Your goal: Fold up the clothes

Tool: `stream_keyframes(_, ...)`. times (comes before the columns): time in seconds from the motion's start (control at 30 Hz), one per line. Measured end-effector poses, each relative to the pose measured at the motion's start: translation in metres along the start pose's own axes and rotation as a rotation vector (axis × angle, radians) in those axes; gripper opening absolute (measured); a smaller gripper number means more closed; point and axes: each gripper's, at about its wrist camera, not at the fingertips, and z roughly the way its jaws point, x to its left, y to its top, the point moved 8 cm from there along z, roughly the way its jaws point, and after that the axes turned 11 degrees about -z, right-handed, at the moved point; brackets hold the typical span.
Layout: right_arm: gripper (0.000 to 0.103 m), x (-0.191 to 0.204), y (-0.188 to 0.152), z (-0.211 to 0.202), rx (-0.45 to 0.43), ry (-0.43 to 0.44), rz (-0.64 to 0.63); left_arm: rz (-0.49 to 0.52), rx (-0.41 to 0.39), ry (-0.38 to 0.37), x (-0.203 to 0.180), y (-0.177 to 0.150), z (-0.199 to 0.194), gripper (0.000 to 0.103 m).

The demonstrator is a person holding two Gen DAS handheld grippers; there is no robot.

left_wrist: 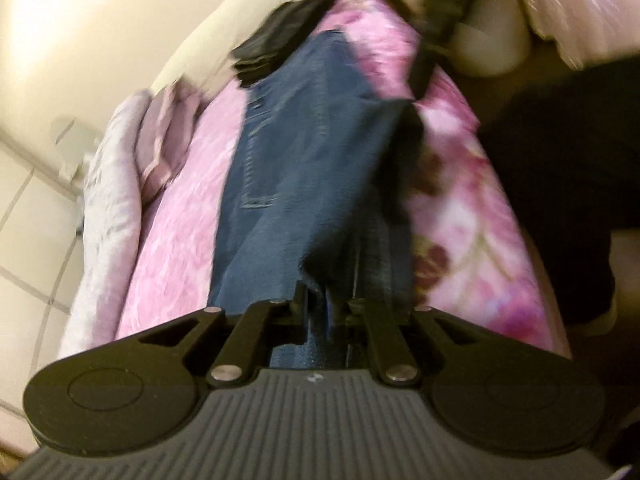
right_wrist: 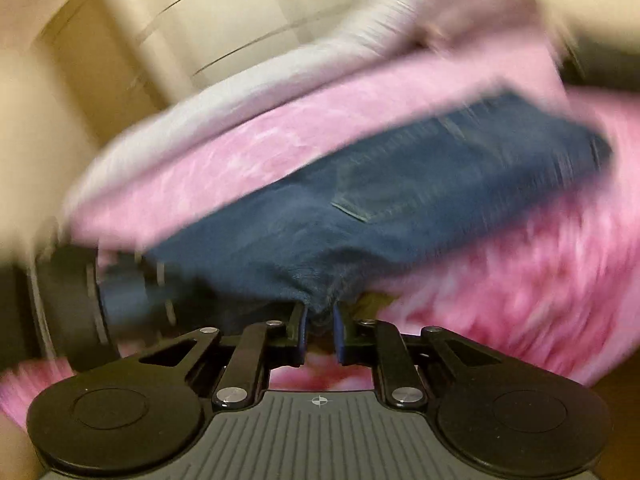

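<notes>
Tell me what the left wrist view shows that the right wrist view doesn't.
Only the left wrist view shows a black folded garment at the far end of the jeans, lilac pillows beside it, and a tiled floor.

Only the right wrist view shows the other hand-held gripper's body at the left, and the jeans' back pocket clearly.

Both show blue jeans stretched over a pink floral bedspread, with each hand-held gripper, left and right, shut on the denim. Both frames are motion-blurred.

Left gripper (left_wrist: 326, 300): black linkage arms with silver rivets; ribbed grey body; two round black discs; right gripper (right_wrist: 320, 314) alike, with blue-edged fingers (right_wrist: 338, 334) and a crosshair mark (right_wrist: 319, 401).
</notes>
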Motion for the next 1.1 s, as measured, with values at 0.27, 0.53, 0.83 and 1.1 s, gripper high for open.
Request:
stream_keyframes(0.27, 0.047, 0.105, -0.03, 0.015, 0.021, 0.034, -0.87, -0.069, -0.001, -0.023, 0.031, 0.009, -0.002, 0.009)
stream_keyframes(0.53, 0.049, 0.092, -0.051, 0.082, 0.206, -0.344, -1.473, -0.072, -0.011, -0.034, 0.034, 0.009, -0.006, 0.009)
stream_keyframes(0.83, 0.0, 0.064, -0.036, 0.043, 0.144, -0.258, -1.349, 0.045, -0.072, -0.063, -0.007, -0.004, -0.027, 0.014)
stream_keyframes(1.1, 0.0, 0.061, -0.069, 0.036, 0.169, -0.192, -1.308, 0.093, 0.006, -0.009, -0.043, -0.041, -0.024, 0.014)
